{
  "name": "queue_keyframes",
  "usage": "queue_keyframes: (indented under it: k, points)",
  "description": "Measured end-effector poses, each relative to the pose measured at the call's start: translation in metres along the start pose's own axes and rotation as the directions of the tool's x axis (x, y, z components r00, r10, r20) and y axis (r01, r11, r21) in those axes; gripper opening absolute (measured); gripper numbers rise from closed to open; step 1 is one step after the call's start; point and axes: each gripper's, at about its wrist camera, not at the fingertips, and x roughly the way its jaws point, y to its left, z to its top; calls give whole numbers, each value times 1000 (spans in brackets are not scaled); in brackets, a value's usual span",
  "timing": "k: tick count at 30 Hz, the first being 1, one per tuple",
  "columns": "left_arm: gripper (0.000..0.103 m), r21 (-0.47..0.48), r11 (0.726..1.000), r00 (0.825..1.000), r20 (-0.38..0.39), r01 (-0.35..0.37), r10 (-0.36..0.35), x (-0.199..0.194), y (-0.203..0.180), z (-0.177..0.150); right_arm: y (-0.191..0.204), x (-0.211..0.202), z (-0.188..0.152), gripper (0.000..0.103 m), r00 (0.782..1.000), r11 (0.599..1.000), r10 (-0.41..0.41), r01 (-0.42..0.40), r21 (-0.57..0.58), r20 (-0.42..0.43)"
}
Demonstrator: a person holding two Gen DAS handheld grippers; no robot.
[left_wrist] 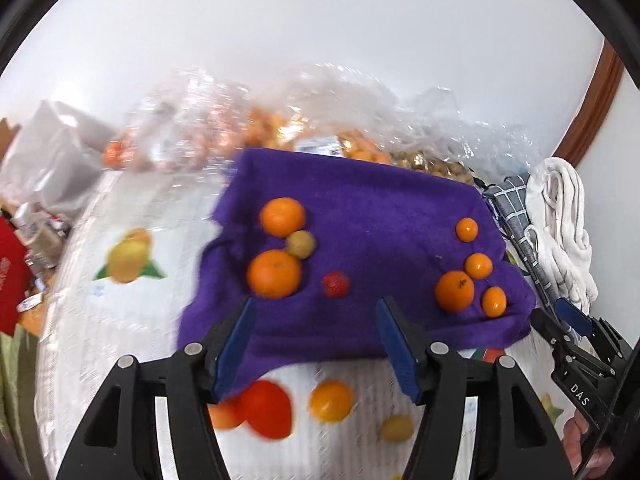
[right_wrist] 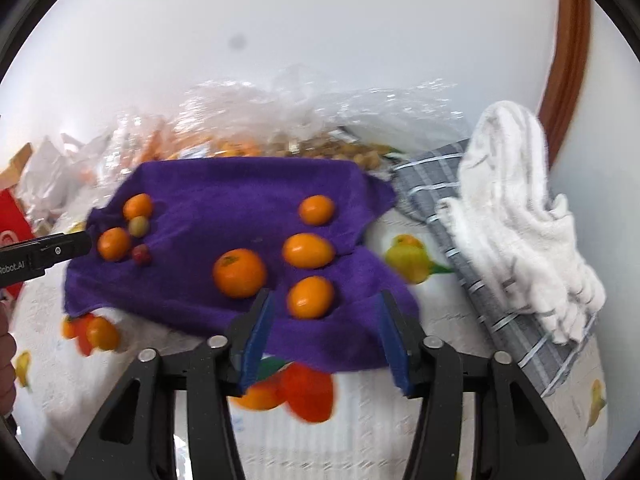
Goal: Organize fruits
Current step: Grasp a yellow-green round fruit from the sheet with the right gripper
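A purple towel (left_wrist: 360, 220) lies on the table with fruit on it. On its left are two oranges (left_wrist: 274, 273), a small greenish fruit (left_wrist: 301, 244) and a small red fruit (left_wrist: 335, 283). On its right are a mandarin (left_wrist: 454, 291) and three small kumquats (left_wrist: 478, 266). My left gripper (left_wrist: 316, 312) is open and empty, just in front of the left group. My right gripper (right_wrist: 326, 308) is open and empty, with the nearest kumquat (right_wrist: 310, 297) between its blue fingertips. The mandarin (right_wrist: 239, 273) lies just left of it. The towel shows there too (right_wrist: 224, 196).
The table has a white cloth with printed fruit pictures (left_wrist: 128, 260). Clear plastic bags of fruit (left_wrist: 280, 120) lie behind the towel. A grey checked cloth (right_wrist: 480, 280) and a white towel (right_wrist: 516, 208) lie at the right. Clutter and a red box (left_wrist: 12, 272) are at the left.
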Motion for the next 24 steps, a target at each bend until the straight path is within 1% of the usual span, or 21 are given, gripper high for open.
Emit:
queue_keyframes:
  k: [2,6,9,13,15,17,22,23,24]
  points:
    - [64,-7,1000,1000,3,-25,25,-11,12,-9,12,-1,-7,63,999,999,50,-50,-3,-10]
    - [64,-38,998,999,-3,-49,49,-24,36,-29,39,0,-20,63,993,994,113,-113,-8,-38]
    - [64,-74,995,997,-20,-71,70,-28,58,-43,60,2,-29,63,989,990,137,-139,-32,-54]
    - [64,-94,992,995,-42,-90,87,-29,79,-59,88,7,-39,57,983,984,165,-170,-56,-74]
    - [64,-99,991,995,-49,-91,86,-29,86,-67,97,12,-43,57,978,980,189,-194,-54,-92]
    - [64,-103,991,995,-57,-91,85,-29,92,-72,107,17,-48,56,974,977,197,-204,-63,-109]
    - [64,-100,991,994,-74,-84,77,-25,97,-82,119,28,-57,49,970,975,195,-209,-82,-144]
    - [64,-98,992,994,-76,-83,76,-25,97,-84,123,31,-59,48,969,975,188,-204,-93,-158]
    - [64,-95,992,994,-76,-81,74,-25,97,-86,126,34,-60,44,969,974,183,-202,-102,-165]
